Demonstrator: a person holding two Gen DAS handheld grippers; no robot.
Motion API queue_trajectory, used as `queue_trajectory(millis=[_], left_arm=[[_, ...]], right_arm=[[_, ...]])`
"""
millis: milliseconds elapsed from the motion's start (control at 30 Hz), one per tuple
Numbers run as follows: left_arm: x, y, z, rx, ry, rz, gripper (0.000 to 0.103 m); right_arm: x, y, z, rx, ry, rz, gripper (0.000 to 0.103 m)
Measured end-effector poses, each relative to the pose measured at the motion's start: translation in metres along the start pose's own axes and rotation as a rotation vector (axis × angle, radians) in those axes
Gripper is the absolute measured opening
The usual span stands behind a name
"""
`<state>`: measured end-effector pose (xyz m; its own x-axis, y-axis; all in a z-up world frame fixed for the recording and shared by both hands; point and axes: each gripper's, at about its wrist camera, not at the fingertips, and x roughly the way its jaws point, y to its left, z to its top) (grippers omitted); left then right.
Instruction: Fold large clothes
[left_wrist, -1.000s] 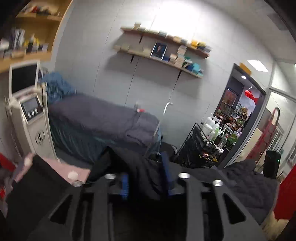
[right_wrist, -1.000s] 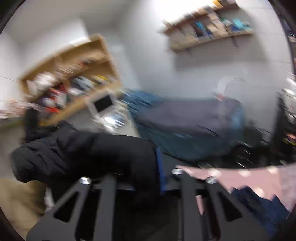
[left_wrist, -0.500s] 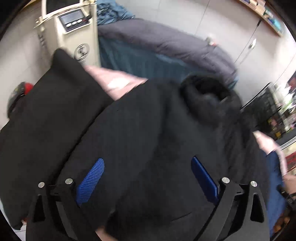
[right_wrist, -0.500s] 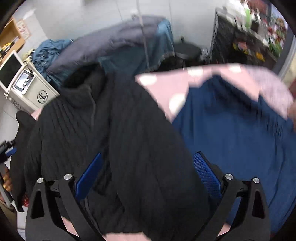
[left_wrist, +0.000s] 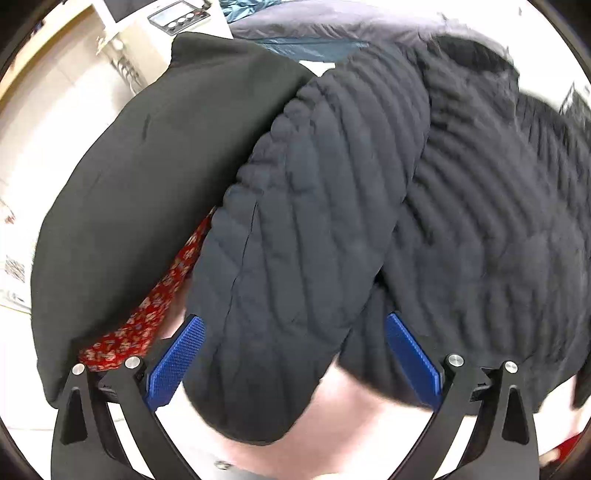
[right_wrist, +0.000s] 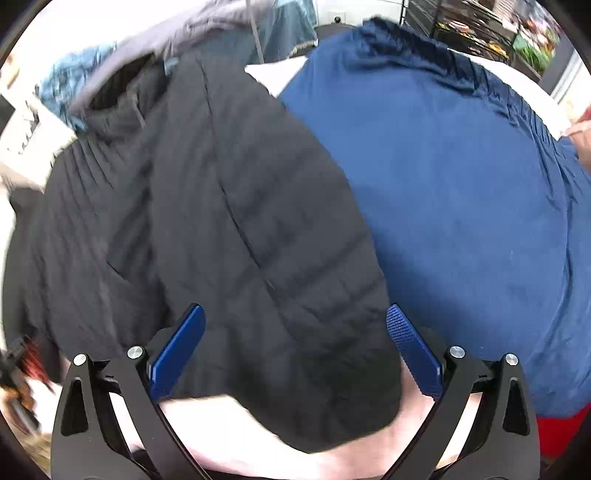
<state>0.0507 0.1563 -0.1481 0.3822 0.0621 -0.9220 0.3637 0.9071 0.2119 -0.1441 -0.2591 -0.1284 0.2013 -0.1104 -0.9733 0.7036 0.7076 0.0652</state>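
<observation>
A black quilted puffer jacket (left_wrist: 332, 206) lies spread on a pale surface and fills most of both views. In the left wrist view its sleeve end lies between the blue pads of my left gripper (left_wrist: 293, 325), which is open wide just above it. In the right wrist view the jacket (right_wrist: 221, 240) lies with its collar at the far side, and its near hem sits between the pads of my right gripper (right_wrist: 295, 314), also open wide and holding nothing.
A flat black garment (left_wrist: 147, 166) lies left of the jacket over a red floral cloth (left_wrist: 147, 314). A blue garment (right_wrist: 461, 184) lies right of the jacket. A white machine (left_wrist: 162, 33) and a dark covered bed (left_wrist: 332, 26) stand behind.
Both grippers held the jacket up one second ago, then let it go onto the surface. Both now stand open and have dropped closer to the laid-out jacket.
</observation>
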Motion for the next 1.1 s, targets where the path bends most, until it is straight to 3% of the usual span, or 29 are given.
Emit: queue_trajectory(millis=[100,133,200,233,267,300,367,433,533,600,633,733,800,833,900,933,967,1000,1033,1067,1100], left_arm=[[0.023,-0.006,-0.009,0.047,0.029,0.102,0.097],[0.029,-0.007,-0.011,0.053,0.038,0.116,0.097],[0.041,-0.013,-0.009,0.063,0.054,0.140,0.094],[0.045,-0.015,-0.007,0.064,0.061,0.151,0.080],[0.050,-0.018,-0.003,0.064,0.082,0.164,0.065],[0.055,-0.019,0.002,0.062,0.103,0.169,0.058],[0.059,-0.022,0.013,0.044,0.127,0.173,0.027],[0.056,-0.020,0.023,0.021,0.126,0.187,0.016],[0.038,-0.010,0.036,-0.027,0.097,0.192,0.010],[0.009,0.000,0.051,-0.055,0.014,0.218,0.009],[-0.016,0.007,0.064,-0.057,-0.069,0.248,0.009],[-0.072,0.025,0.102,-0.068,-0.267,0.300,0.009],[-0.098,0.050,0.135,-0.099,-0.352,0.330,0.009],[-0.105,0.061,0.149,-0.129,-0.380,0.346,0.009],[-0.111,0.099,0.181,-0.227,-0.403,0.398,0.015],[-0.111,0.114,0.190,-0.257,-0.396,0.416,0.025],[-0.109,0.131,0.206,-0.310,-0.382,0.426,0.045],[-0.110,0.142,0.210,-0.350,-0.383,0.425,0.056],[-0.113,0.152,0.213,-0.389,-0.394,0.418,0.079],[-0.120,0.161,0.209,-0.423,-0.420,0.420,0.095],[-0.124,0.164,0.208,-0.435,-0.447,0.422,0.096]], right_arm=[[0.017,0.001,-0.012,-0.057,0.017,-0.051,0.097],[0.019,0.003,-0.015,-0.070,0.005,-0.045,0.088],[0.021,0.007,-0.018,-0.097,0.013,-0.049,0.047],[0.021,0.008,-0.018,-0.094,0.029,-0.026,0.011],[0.017,0.008,-0.018,-0.084,0.026,0.003,0.008],[0.006,0.007,-0.017,-0.065,0.003,0.049,0.006],[-0.023,0.008,-0.011,-0.071,-0.060,0.087,0.005],[-0.053,0.009,-0.003,-0.111,-0.142,0.068,0.004],[-0.109,-0.006,0.022,-0.129,-0.295,-0.003,0.004],[-0.140,-0.027,0.046,-0.106,-0.378,-0.078,0.004],[-0.150,-0.038,0.057,-0.085,-0.405,-0.109,0.004],[-0.163,-0.080,0.096,0.023,-0.435,-0.203,0.005],[-0.151,-0.106,0.119,0.115,-0.367,-0.221,0.013],[-0.144,-0.117,0.127,0.191,-0.320,-0.199,0.018],[-0.150,-0.127,0.123,0.301,-0.360,-0.087,0.042],[-0.155,-0.127,0.117,0.343,-0.414,-0.044,0.081],[-0.160,-0.124,0.108,0.365,-0.463,-0.035,0.098],[-0.163,-0.116,0.099,0.352,-0.496,-0.040,0.098],[-0.162,-0.108,0.094,0.332,-0.495,-0.035,0.098],[-0.158,-0.099,0.089,0.309,-0.489,-0.016,0.098],[-0.151,-0.086,0.079,0.271,-0.473,0.040,0.098]])
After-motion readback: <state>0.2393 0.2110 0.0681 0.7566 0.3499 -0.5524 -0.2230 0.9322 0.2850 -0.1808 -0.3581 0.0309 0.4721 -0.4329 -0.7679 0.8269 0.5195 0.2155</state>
